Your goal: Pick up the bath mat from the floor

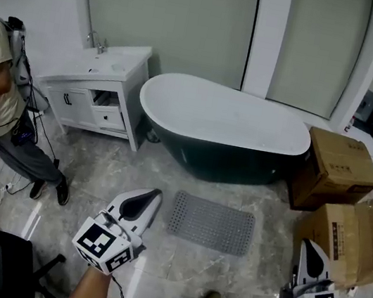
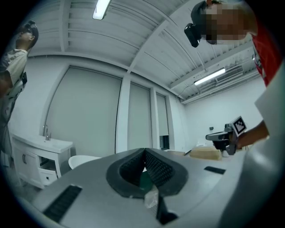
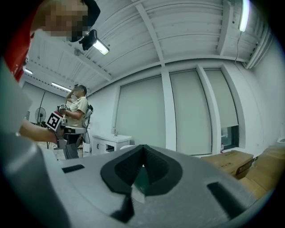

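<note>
A grey studded bath mat [image 1: 211, 223] lies flat on the marble floor in front of the dark green bathtub [image 1: 225, 131]. My left gripper [image 1: 151, 198] is held above the floor just left of the mat, shut, with nothing in it. My right gripper [image 1: 308, 246] hovers to the right of the mat, also shut and empty. In the left gripper view the left gripper [image 2: 144, 152] has its jaws pressed together and points up toward the wall and ceiling; in the right gripper view the right gripper [image 3: 143, 149] looks the same. The mat is not visible in either gripper view.
A white vanity with a sink [image 1: 100, 90] stands left of the tub. Cardboard boxes [image 1: 338, 170] are stacked at the right. A person [image 1: 0, 112] stands at the left beside cables, and a black chair [image 1: 7, 256] is at the lower left.
</note>
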The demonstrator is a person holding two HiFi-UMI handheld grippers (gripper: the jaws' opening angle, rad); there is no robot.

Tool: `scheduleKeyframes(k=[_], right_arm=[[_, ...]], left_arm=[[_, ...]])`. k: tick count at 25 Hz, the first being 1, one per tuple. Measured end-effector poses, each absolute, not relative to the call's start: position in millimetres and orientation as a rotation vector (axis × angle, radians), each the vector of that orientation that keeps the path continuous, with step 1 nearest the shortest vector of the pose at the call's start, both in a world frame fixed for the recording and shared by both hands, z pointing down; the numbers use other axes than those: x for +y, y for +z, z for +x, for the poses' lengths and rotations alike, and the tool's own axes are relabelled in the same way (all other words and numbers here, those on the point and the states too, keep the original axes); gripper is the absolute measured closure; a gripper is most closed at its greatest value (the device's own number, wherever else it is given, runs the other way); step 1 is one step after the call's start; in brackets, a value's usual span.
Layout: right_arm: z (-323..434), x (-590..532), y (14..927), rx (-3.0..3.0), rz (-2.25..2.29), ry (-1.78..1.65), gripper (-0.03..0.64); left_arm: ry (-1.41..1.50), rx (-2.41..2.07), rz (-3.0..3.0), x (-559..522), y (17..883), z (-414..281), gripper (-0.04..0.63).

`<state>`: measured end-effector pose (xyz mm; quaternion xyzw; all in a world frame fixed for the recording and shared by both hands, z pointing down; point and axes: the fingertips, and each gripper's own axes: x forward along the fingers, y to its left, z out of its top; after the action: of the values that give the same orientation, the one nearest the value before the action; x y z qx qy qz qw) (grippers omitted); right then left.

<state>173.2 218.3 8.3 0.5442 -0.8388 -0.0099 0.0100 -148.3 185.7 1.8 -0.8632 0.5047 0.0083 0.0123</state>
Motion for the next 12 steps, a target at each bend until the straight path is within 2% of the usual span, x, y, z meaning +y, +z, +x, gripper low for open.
scheduleKeyframes(k=[12], right_arm=[[181.0, 106.1, 63.3, -2.563, 1.694, 0.064, 0.612]], left_arm=[[-0.125, 1.705, -2.71, 82.6, 54.1, -168.5, 0.584]])
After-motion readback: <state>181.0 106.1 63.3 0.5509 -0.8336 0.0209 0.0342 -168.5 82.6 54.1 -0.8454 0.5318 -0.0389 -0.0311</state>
